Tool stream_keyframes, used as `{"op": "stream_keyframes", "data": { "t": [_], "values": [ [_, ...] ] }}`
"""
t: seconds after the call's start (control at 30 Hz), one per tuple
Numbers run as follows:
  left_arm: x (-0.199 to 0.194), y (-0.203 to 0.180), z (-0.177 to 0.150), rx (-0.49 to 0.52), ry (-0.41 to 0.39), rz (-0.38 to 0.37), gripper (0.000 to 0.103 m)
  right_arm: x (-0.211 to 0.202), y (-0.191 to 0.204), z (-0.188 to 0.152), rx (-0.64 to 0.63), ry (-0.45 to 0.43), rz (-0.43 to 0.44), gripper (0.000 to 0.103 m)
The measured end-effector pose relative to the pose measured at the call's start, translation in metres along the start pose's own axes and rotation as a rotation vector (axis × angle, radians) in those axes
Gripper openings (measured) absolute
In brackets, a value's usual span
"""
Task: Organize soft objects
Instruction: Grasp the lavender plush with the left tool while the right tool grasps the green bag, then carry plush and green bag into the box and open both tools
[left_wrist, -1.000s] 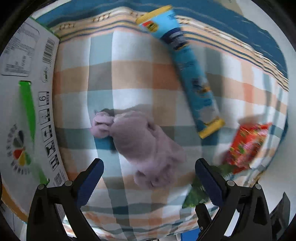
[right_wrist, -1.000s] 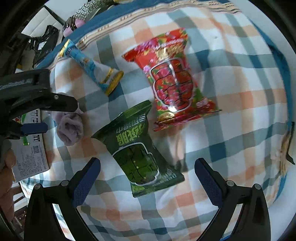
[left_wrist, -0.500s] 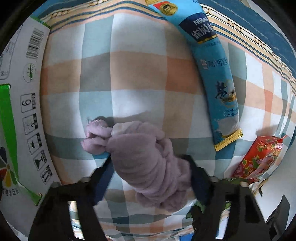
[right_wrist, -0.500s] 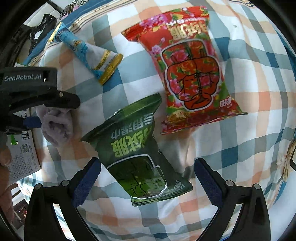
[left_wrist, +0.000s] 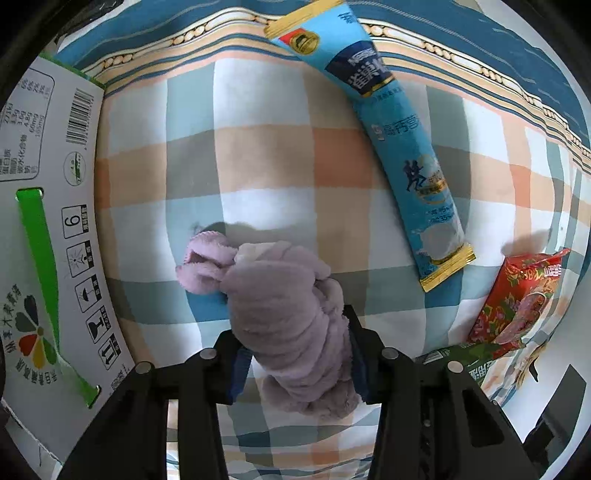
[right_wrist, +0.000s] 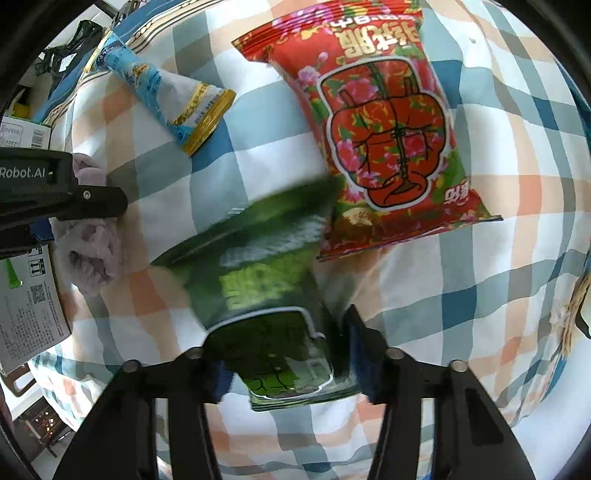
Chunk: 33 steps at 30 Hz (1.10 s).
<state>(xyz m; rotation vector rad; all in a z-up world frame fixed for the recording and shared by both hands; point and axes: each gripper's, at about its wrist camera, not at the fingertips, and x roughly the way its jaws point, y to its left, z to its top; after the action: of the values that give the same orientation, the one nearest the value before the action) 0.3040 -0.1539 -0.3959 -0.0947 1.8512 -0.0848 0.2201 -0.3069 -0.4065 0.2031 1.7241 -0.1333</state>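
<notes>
Pickup was the step in hand: your left tool (left_wrist: 295, 360) had clamped the sock (left_wrist: 284, 317) near the box (left_wrist: 48, 229), and your right tool (right_wrist: 286, 365) pinched the green bag (right_wrist: 266, 295), both low over the checked bed (right_wrist: 498, 295). Next, I judge, you needed a lift toward the box. You had one sock, one green bag, one red bag (right_wrist: 384, 133), one blue sachet (left_wrist: 399, 140).

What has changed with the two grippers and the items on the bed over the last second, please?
Both grippers dropped from open to closed: the left gripper now clamps the purple fuzzy sock, and the right gripper has shut on the green snack bag. The red snack bag, blue stick packet and cardboard box stayed where they were.
</notes>
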Motion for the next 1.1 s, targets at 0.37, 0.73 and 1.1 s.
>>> {"op": "stream_keyframes", "data": {
  "t": [0.37,0.73,1.1],
  "values": [
    [-0.054,-0.023,-0.033,0.11,-0.11,-0.016,0.041,-0.039,0.002,-0.013,0.005,-0.062,0.003,0.038],
    [-0.147,0.023,-0.114,0.195,-0.29,-0.086,0.041,-0.133,0.032,-0.051,-0.062,-0.195,0.074,0.037],
    [-0.21,0.141,-0.144,0.114,-0.475,0.014,0.041,-0.211,0.15,-0.079,-0.243,-0.311,0.201,0.037]
  ]
}}
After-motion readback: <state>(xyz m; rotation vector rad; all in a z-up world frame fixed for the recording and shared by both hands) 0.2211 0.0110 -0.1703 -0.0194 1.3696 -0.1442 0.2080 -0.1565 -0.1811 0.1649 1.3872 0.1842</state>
